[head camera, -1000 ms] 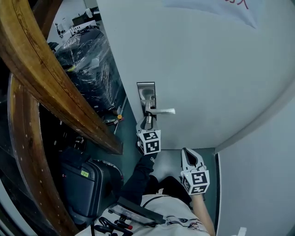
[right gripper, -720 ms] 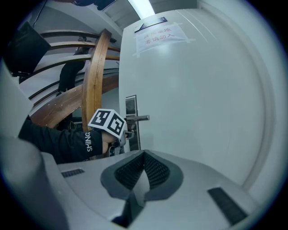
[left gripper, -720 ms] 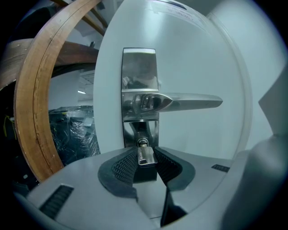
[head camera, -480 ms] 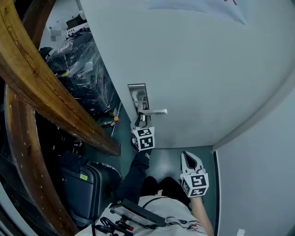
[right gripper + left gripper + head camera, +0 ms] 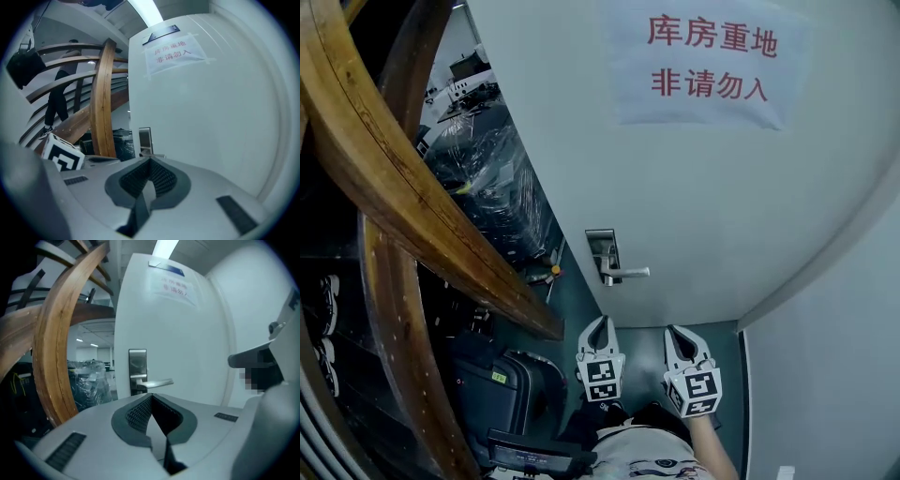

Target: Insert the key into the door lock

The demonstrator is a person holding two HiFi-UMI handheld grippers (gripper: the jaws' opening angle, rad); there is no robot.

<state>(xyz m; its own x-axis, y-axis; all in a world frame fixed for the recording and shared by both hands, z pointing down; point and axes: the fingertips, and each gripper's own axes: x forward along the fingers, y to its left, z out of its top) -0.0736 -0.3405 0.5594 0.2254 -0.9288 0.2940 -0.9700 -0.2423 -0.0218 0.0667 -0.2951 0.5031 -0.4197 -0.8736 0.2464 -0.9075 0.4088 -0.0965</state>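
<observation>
both tools are hanging low in front of the person, well apart from the door (image 5: 722, 206), so no inserting is going on right now. the lock plate (image 5: 602, 246) is sitting on the door's left edge with the handle (image 5: 628, 273) sticking out level to the right, below the paper sign (image 5: 708, 61). as for the key, i am not seeing it anywhere: neither tool is carrying it, and the lock is too small from here to tell whether one is already sitting in it.

i am judging this as a pause in the task, either ahead of the approach or after the key has been left in the lock. if it is not in yet, the next move is calling for a key pinched firmly in one tool, raised to the keyhole on the plate, lined up with the slot and pushed straight in without knocking the handle.

the left hand-held gripper (image 5: 600, 323) has just been closing its jaws, and they are now meeting pad to pad with nothing between them. the right hand-held gripper (image 5: 675, 330) is likewise closed, its ribbed pads pressing together on nothing, pointing toward the door beside the other one
</observation>
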